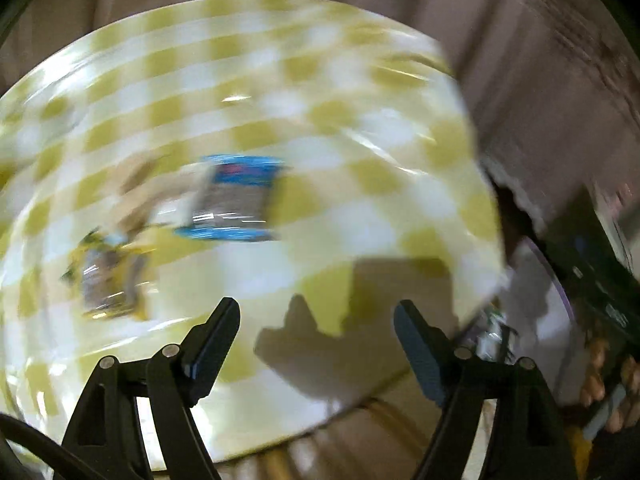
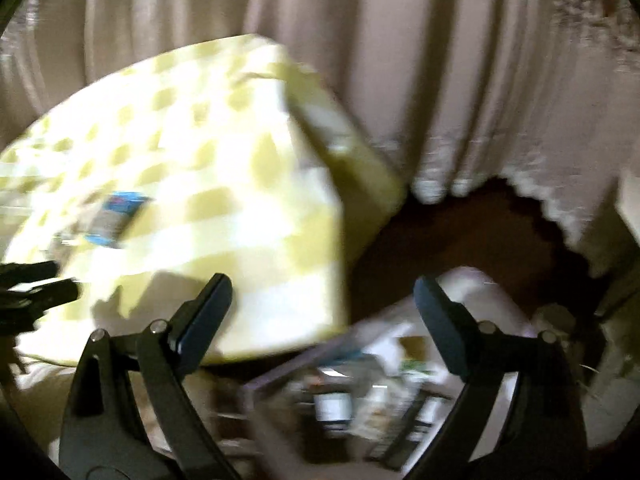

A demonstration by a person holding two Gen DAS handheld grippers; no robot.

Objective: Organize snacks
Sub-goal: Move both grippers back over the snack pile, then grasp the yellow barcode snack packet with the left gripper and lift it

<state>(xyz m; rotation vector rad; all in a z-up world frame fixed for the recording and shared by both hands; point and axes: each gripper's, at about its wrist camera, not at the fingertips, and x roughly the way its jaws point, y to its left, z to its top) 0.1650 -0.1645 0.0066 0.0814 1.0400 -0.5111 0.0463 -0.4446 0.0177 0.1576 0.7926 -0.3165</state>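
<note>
Meanwhile, both grippers hovered empty over the snack table.
Left gripper (image 1: 316,314) and right gripper (image 2: 322,292) stood wide, holding nothing. A blue snack packet (image 1: 236,200) lay mid-tablecloth (image 1: 360,120), a yellow one (image 1: 108,280) nearer the left edge; both probably light, crinkly, slippery, best pinched across a sealed end.

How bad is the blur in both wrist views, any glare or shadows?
Left wrist: heavy motion smear; blue snack packet unreadable, gripper shadow on the checked tablecloth. Right wrist: equally smeared, cloth blown out white, clear bin contents unreadable.
</note>
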